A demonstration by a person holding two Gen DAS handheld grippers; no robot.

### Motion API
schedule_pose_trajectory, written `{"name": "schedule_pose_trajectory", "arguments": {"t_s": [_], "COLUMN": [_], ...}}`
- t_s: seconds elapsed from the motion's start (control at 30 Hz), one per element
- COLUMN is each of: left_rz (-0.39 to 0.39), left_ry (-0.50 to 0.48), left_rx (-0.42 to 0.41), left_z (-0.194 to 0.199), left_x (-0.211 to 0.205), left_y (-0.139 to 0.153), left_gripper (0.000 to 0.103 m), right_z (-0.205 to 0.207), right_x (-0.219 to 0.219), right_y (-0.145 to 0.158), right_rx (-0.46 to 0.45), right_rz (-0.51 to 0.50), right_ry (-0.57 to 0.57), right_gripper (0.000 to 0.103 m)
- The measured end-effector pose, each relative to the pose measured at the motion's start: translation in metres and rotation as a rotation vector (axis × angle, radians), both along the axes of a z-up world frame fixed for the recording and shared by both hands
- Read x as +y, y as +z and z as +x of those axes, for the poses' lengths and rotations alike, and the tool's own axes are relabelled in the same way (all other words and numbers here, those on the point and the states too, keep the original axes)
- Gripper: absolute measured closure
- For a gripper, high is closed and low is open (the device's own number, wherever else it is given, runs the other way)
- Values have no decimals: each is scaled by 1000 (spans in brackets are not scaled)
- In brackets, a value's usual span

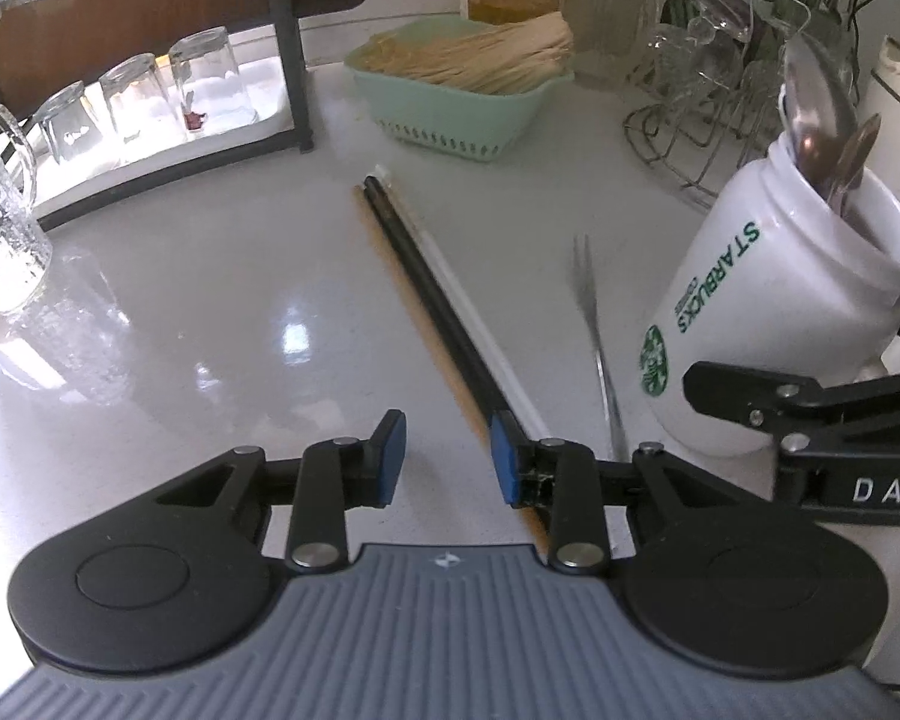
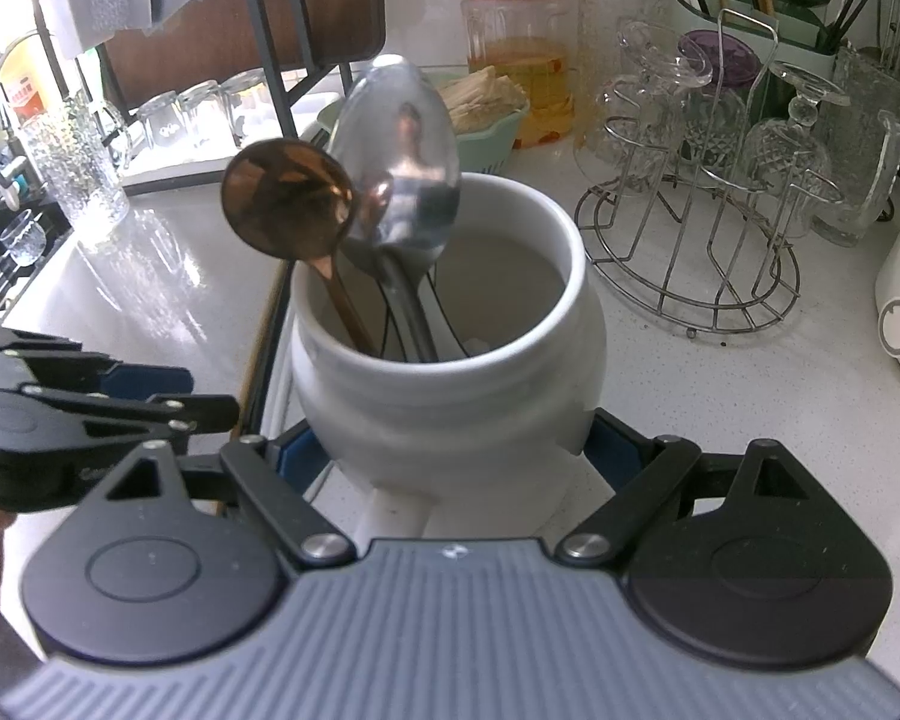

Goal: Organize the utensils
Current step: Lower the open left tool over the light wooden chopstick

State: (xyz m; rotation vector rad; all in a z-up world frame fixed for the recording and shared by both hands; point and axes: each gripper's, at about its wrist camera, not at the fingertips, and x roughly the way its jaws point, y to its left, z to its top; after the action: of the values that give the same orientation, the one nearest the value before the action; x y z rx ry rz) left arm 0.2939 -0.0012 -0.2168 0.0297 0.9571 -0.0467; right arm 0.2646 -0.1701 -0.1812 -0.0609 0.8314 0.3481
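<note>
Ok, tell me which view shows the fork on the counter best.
The left wrist view. The fork lies in the open on the white counter, tines pointing away, between the chopsticks and the Starbucks mug, though slightly blurred. In the right wrist view the mug fills the middle and no fork can be made out.

The white mug (image 1: 768,324) says "STARBUCKS" in green letters, with the round green logo below. The black gripper arm (image 1: 858,480) beside the mug shows "DAS".
</note>
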Motion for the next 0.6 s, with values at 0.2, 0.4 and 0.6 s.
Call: {"name": "schedule_pose_trajectory", "arguments": {"t_s": [0.2,0.4,0.6], "left_rz": [60,93,74], "left_ry": [-35,-38,-27], "left_rx": [-16,-1,9], "left_z": [0,1,-7], "left_x": [-10,-11,-6], "left_y": [0,2,4], "left_gripper": [66,66,66], "right_z": [0,-1,-1], "right_x": [0,0,-1], "right_y": [0,0,0], "right_rx": [-1,-2,0], "right_rz": [0,1,3], "right_ry": [2,2,3], "right_gripper": [12,12,12]}}
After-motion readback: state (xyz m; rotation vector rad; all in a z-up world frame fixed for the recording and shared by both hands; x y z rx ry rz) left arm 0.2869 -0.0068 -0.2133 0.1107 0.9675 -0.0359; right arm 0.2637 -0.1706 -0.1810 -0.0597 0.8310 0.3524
